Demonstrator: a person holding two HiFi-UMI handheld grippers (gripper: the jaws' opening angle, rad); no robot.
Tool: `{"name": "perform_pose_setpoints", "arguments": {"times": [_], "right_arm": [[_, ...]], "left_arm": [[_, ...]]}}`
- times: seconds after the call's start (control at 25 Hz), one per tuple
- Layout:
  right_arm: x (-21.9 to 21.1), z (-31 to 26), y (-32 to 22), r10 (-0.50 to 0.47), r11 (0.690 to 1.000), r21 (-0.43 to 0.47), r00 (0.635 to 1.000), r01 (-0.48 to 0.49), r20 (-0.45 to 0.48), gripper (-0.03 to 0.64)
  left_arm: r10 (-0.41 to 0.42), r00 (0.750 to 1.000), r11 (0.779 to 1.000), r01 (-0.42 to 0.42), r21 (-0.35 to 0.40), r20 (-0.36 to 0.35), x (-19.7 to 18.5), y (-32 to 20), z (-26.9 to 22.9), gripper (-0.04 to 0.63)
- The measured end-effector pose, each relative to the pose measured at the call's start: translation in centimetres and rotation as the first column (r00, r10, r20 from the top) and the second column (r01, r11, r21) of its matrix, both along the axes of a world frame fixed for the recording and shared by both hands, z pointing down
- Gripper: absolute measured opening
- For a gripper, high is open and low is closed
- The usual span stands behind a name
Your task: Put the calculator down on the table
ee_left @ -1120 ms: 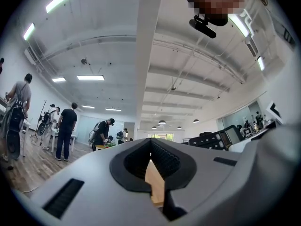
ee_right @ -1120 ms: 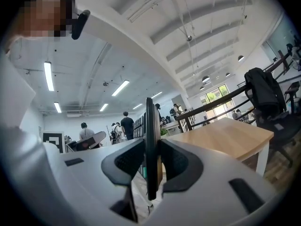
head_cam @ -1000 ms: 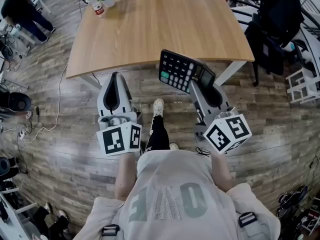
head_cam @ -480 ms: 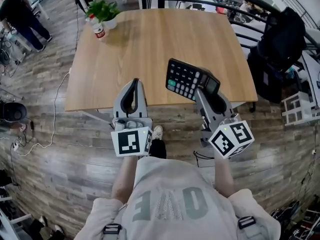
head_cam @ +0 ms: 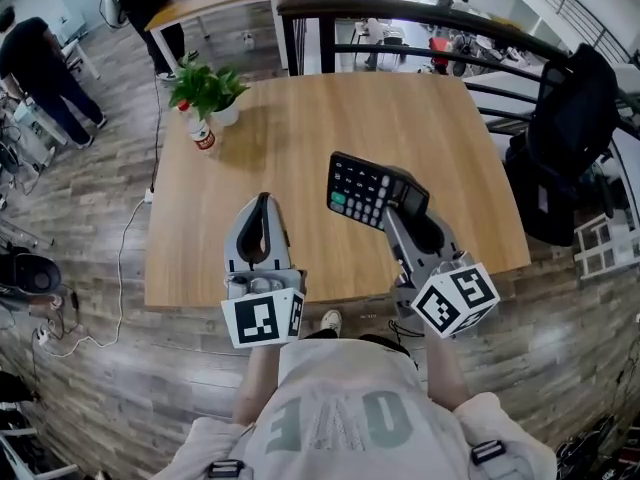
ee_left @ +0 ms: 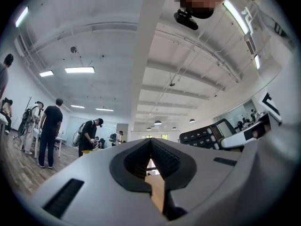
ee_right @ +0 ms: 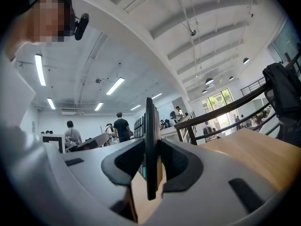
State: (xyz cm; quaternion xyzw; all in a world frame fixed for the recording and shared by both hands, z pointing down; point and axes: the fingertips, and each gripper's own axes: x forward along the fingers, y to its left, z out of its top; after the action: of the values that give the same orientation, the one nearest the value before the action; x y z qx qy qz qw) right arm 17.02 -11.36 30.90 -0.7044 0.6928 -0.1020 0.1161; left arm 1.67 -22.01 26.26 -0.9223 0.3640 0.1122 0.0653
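A black calculator [head_cam: 372, 190] with a green key hangs tilted above the near half of the wooden table [head_cam: 300, 118]. My right gripper [head_cam: 408, 206] is shut on its display end. In the right gripper view the calculator [ee_right: 150, 126] stands edge-on, pinched between the two pads of the right gripper [ee_right: 151, 147]. My left gripper [head_cam: 262, 203] hovers over the table's near edge, to the left of the calculator, shut and holding nothing. In the left gripper view the left gripper [ee_left: 151, 141] has its tips together, and the calculator [ee_left: 207, 134] shows at the right.
A potted plant [head_cam: 205, 90] and a small bottle [head_cam: 202, 134] stand at the table's far left corner. A black railing [head_cam: 420, 18] runs behind the table. A dark chair with a jacket [head_cam: 570, 138] is at the right. People stand at the far left [head_cam: 40, 68].
Both grippers have moved forward from above the floor to above the table's near part. The calculator came along in the right gripper, still tilted.
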Motion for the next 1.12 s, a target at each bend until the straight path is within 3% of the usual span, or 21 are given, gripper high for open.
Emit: {"name": "perform_pose_setpoints", "arguments": {"times": [0.28,0.76,0.96,1.12], "right_arm": [[2.7,0.6,-2.9,-0.032,0.998,-0.059,0.999,0.032,-0.001,0.119],[7.2,1.0,-6.1,-0.157,0.979,-0.131,0.987,0.154,-0.016,0.12],[7.5,1.1,-8.4,-0.293,0.935,-0.239,0.951,0.264,-0.095,0.12],[7.2,1.5,-10.8,-0.471,0.845,-0.366,0.867,0.389,-0.165,0.12]], "left_arm": [[-0.061,0.998,0.997,0.062,-0.038,0.009,1.5,-4.0,0.4,0.009],[-0.152,0.988,0.988,0.152,-0.012,-0.011,5.4,-5.5,-0.7,0.009],[-0.188,0.982,0.982,0.188,-0.022,0.017,5.4,-6.0,-0.5,0.009],[-0.213,0.976,0.976,0.215,-0.026,0.046,5.0,-5.9,-0.3,0.009]]}}
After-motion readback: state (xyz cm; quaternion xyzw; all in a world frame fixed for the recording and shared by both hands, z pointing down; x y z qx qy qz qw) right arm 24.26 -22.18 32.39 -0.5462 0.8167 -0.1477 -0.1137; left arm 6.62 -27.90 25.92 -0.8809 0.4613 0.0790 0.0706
